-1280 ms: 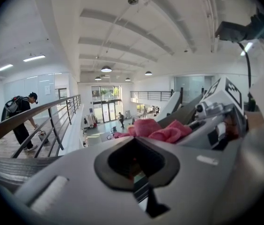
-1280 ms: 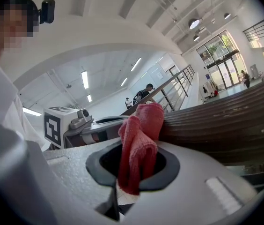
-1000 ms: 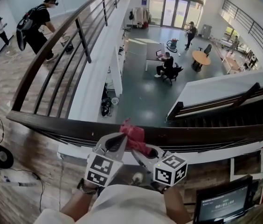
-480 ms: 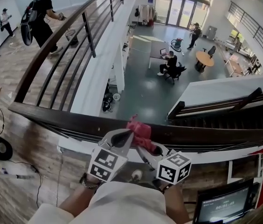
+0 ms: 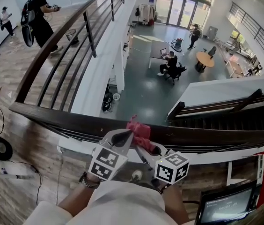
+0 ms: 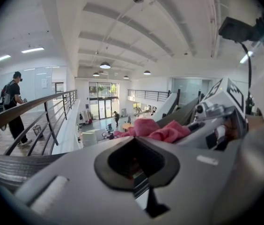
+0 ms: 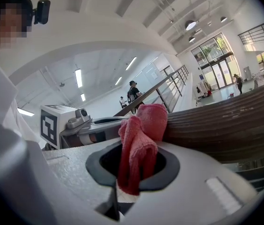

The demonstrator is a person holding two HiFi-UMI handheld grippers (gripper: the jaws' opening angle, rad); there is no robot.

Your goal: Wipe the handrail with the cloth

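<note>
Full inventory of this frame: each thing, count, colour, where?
handrail: one, dark brown, running across in front of the grippers.
cloth: one, pink, against the handrail.
person with backpack: one, dark clothes, walkway upper left.
seated person: one, dark clothes, floor below.
round table: one, orange, floor below.
screen: one, dark, lower right.
left gripper: one, grey, shut, beside the cloth.
right gripper: one, grey, shut on the cloth.

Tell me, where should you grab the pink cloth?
Probably its lower bunched end, from the person's side of the handrail. There the cloth folds into a narrow bundle; the right gripper is shut on it, leaving the puffy top against the rail.
</note>
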